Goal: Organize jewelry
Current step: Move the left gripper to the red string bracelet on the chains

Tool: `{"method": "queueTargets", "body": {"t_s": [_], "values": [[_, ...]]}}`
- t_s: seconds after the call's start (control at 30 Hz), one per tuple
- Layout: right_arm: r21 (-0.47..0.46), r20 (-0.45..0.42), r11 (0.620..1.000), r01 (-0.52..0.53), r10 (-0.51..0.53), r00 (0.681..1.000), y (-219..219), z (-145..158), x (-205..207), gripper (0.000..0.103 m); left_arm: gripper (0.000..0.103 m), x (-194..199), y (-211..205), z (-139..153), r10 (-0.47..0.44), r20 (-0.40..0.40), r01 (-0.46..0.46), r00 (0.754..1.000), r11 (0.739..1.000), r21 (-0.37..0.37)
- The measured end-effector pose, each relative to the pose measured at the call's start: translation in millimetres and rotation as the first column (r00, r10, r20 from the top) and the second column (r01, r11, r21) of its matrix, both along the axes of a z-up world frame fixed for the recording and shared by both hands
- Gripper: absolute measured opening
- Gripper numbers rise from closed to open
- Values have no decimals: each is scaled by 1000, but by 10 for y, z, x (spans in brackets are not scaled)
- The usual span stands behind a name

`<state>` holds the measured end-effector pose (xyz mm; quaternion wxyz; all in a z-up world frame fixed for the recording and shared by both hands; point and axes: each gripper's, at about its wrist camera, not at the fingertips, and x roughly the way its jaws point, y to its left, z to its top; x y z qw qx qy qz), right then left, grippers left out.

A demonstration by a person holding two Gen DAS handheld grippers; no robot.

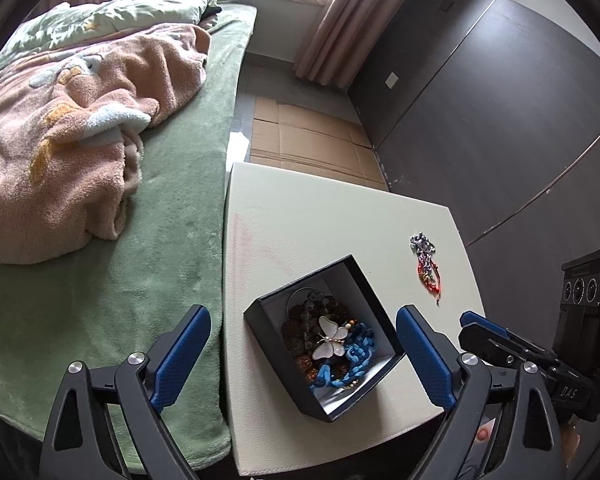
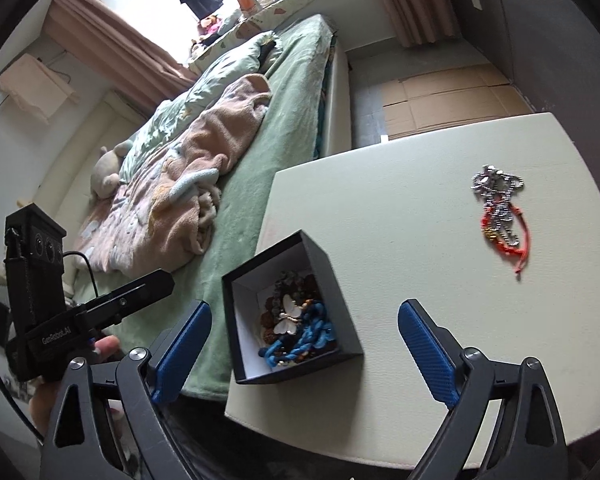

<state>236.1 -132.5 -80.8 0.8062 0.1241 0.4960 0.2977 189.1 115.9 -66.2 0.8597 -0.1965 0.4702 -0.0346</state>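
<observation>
A black square box (image 1: 260,312) stands open on the cream table top (image 1: 320,220). Inside lie a white butterfly brooch (image 1: 331,339), a blue braided cord (image 1: 356,360) and dark bead strings. A silver chain tangled with a red cord (image 1: 426,266) lies on the table to the right of the box. My left gripper (image 1: 304,360) is open and empty, its jaws either side of the box, above it. My right gripper (image 2: 304,352) is open and empty, near the box (image 2: 340,292). The silver and red jewelry (image 2: 500,212) lies far right of it.
A bed with a green blanket (image 1: 160,240) and a pink fleece throw (image 1: 80,140) runs along the table's left edge. Flattened cardboard (image 1: 312,136) lies on the floor behind the table. A dark wall (image 1: 500,100) stands at the right.
</observation>
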Motion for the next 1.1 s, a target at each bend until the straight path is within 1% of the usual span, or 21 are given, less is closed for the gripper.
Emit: {"method": "queueTargets", "body": {"t_s": [0.13,0.27,0.33,0.63,0.77,0.8,0.87,0.93,0.97,1.0,1.07,1.1], "values": [[-3,8,997,72,-72,997,-344,21,62,95,98,90,-180,46,-37,14,37,999,999,4],[-3,18,990,138,-138,990,-661,31,109,97,99,193,-404,82,-79,15,79,997,997,14],[-6,23,986,166,-166,986,-793,34,135,101,99,249,-517,96,-98,14,98,995,995,19],[-2,50,965,263,-263,964,-1265,73,243,102,99,539,-986,126,-166,8,166,986,985,44],[-6,65,959,285,-284,957,-1408,59,305,102,99,702,-1216,91,-206,0,206,979,977,50],[-7,66,958,288,-287,956,-1437,49,320,102,97,742,-1270,75,-218,-3,217,976,975,50],[-4,66,955,297,-296,953,-1499,25,350,101,90,821,-1386,28,-244,-13,244,970,969,38],[-3,66,951,308,-308,949,-1564,-10,377,101,73,911,-1483,-54,-256,-45,257,966,966,26],[-7,66,949,314,-313,947,-1596,-30,394,98,69,949,-1527,-98,-256,-62,258,965,966,28],[-15,63,948,319,-318,946,-1625,-53,416,91,63,999,-1573,-148,-257,-79,260,963,965,28],[-26,44,945,326,-324,945,-1671,-110,468,78,59,1075,-1656,-234,-265,-106,269,958,963,26],[-27,34,944,330,-329,944,-1702,-141,491,75,56,1116,-1707,-283,-269,-122,274,956,961,31]]}}
